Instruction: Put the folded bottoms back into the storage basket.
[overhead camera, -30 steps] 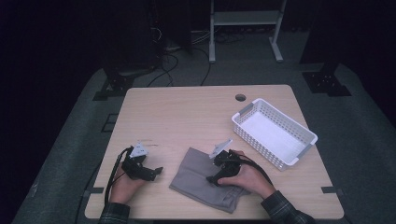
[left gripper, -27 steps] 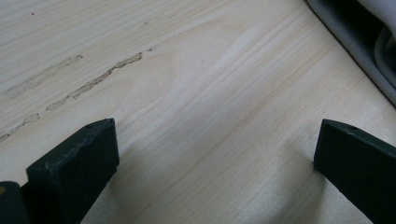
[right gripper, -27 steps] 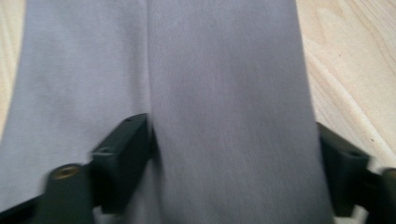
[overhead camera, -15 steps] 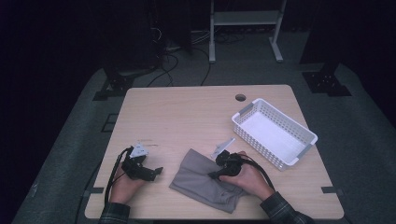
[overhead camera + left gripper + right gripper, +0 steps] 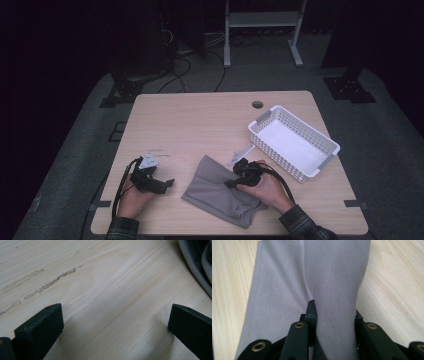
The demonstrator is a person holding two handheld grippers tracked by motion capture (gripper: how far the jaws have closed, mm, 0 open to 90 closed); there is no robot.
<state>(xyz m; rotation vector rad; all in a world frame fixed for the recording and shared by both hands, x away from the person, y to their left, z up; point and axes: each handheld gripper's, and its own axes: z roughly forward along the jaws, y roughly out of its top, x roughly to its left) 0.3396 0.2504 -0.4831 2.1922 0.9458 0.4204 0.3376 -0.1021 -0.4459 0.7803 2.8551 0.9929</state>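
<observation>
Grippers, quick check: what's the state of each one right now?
Left gripper: open, nothing between its jaws, resting over bare table.
Right gripper: jaws have just been closing, now shut on a fold of the grey cloth.

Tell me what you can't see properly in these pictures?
- High view: the right gripper sits on the grey cloth; its jaw tips are too small and dark to tell apart.
- Right gripper view: a fold of cloth between the jaws, which have just been closing, covers their tips.
- Left gripper view: the cloth is cut off by the right edge.
- High view: the white basket has near walls hiding part of its floor.
</observation>
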